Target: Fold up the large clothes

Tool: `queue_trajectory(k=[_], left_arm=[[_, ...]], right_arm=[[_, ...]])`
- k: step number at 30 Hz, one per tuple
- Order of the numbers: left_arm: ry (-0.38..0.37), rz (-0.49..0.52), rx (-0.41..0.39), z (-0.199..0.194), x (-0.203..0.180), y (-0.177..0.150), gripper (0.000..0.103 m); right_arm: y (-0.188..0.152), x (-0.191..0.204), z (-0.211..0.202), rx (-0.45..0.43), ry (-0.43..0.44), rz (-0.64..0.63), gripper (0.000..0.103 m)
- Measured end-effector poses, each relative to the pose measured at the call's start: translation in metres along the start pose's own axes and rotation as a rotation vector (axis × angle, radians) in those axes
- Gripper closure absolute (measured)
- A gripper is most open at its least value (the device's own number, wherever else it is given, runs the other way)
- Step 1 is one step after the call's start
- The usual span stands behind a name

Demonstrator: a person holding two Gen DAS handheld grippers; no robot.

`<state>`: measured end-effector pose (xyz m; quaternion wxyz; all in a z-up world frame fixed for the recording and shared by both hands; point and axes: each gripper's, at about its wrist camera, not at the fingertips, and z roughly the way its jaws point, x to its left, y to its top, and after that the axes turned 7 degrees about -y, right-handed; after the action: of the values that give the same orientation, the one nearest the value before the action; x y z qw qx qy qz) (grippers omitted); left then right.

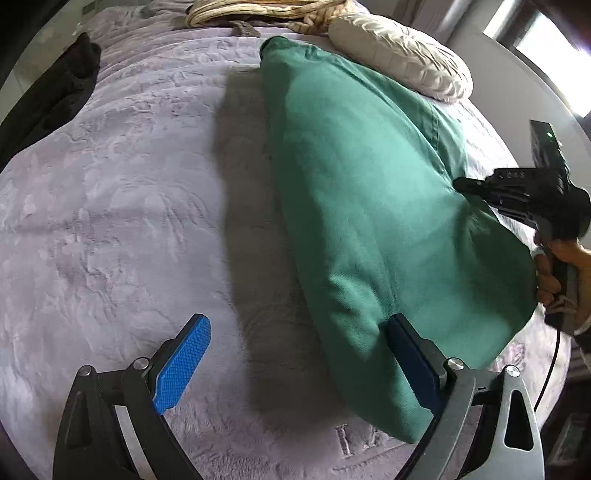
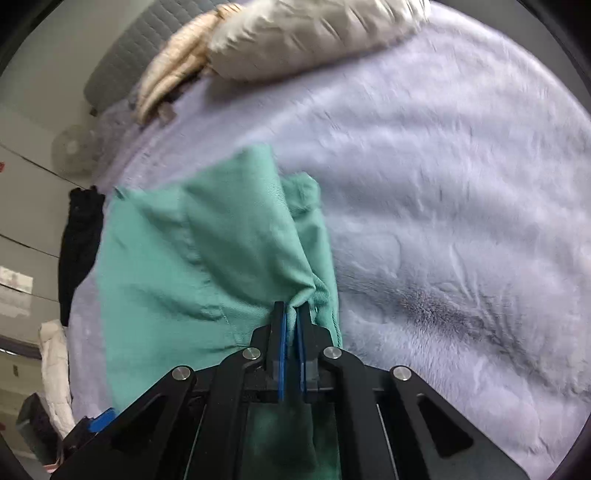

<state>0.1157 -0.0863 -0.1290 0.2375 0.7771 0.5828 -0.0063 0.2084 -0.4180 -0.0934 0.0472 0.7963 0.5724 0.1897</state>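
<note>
A large green garment (image 1: 369,206) lies on the pale lilac plush blanket (image 1: 110,221), raised along its right side. In the left wrist view my left gripper (image 1: 295,363) stands open low over the near end; its right pad (image 1: 410,360) rests against the cloth edge and its left pad (image 1: 184,365) is over bare blanket. My right gripper (image 1: 476,188), held by a hand (image 1: 557,273), pinches the garment's right edge. In the right wrist view that gripper (image 2: 291,312) is shut on a bunched fold of the green garment (image 2: 192,266), which hangs lifted off the blanket (image 2: 443,221).
A cream quilted pillow (image 1: 402,55) and a striped beige bundle (image 1: 258,14) lie at the head of the bed. A black garment (image 1: 55,96) hangs over the far left edge. A cable (image 1: 550,369) trails from the right gripper. The left half of the blanket bears nothing.
</note>
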Motion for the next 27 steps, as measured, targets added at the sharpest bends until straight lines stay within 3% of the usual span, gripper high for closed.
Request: queue_trajectory(k=[6, 8, 11, 14, 17, 20, 23, 27], left_arm=[[0.018, 0.001, 0.014, -0.005, 0.001, -0.006, 0.001], [0.022, -0.008, 0.020, -0.009, 0.002, -0.008, 0.001], [0.020, -0.019, 0.027, -0.012, 0.003, -0.011, 0.001], [0.021, -0.032, 0.033, -0.010, 0.003, -0.012, 0.001], [0.029, -0.039, 0.039, -0.010, 0.001, -0.013, 0.001], [0.036, -0.037, 0.049, -0.010, -0.001, -0.012, 0.001], [0.046, -0.044, 0.067, -0.009, 0.000, -0.010, 0.001], [0.058, -0.048, 0.082, -0.010, 0.000, -0.008, 0.001]], right_arm=[[-0.004, -0.021, -0.006, 0.026, 0.104, 0.117, 0.099], [-0.011, -0.024, -0.024, 0.014, 0.112, 0.136, 0.093], [-0.039, -0.007, -0.068, -0.025, 0.136, 0.042, 0.093], [-0.073, 0.015, -0.093, -0.006, 0.153, -0.089, 0.093], [-0.104, 0.012, -0.089, 0.040, 0.042, -0.122, 0.093], [-0.118, -0.030, -0.069, 0.098, -0.005, 0.045, 0.099], [-0.136, -0.078, -0.054, 0.160, -0.027, 0.232, 0.096], [-0.147, -0.091, -0.066, 0.171, 0.000, 0.272, 0.098]])
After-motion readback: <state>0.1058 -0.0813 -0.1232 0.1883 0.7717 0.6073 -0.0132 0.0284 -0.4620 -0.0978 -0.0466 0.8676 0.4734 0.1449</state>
